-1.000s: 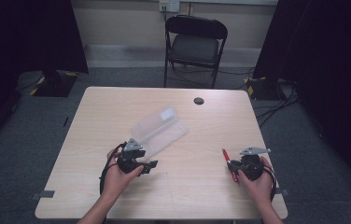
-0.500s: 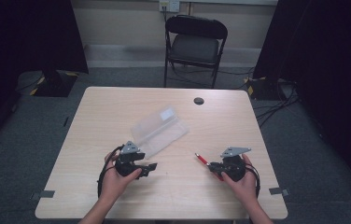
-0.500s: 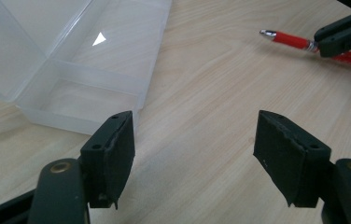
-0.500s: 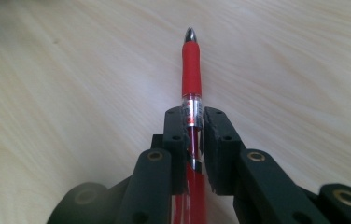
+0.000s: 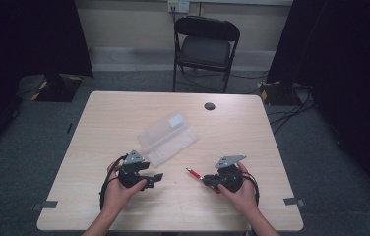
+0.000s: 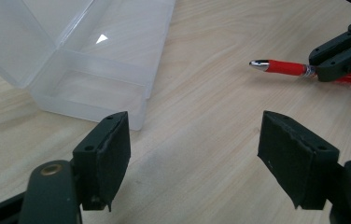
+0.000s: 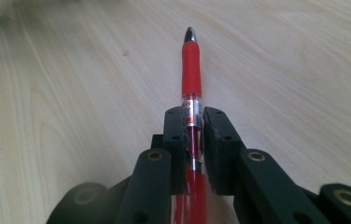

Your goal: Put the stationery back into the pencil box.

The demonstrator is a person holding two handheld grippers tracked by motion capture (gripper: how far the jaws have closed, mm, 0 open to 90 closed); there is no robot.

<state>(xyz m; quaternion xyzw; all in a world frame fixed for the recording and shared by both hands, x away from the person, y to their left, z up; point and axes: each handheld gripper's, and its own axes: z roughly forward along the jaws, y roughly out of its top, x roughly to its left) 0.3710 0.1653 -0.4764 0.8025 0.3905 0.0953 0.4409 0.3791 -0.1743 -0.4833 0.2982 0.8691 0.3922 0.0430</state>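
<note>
Red pen (image 7: 191, 70) clenched lengthwise between right gripper (image 7: 193, 122) jaws, tip protruding forward; left gripper (image 6: 194, 140) jaws released.

Table (image 5: 252, 118) runs forward from the person's side, with a folding chair (image 5: 206, 46) standing behind its far edge and a small round disc (image 5: 209, 106) lying on the top near that edge, right of centre. An open box (image 5: 167, 138) lies about mid-table, its lid folded out flat beside its tray, just beyond the left gripper (image 5: 154, 178), which sits at the near left with nothing between its jaws. The right gripper (image 5: 207, 179) sits at the near right, level with the left one and well apart from it, clamped on a pen (image 5: 193, 173) whose tip points left toward the other gripper, above the tabletop and short of the box.
</note>
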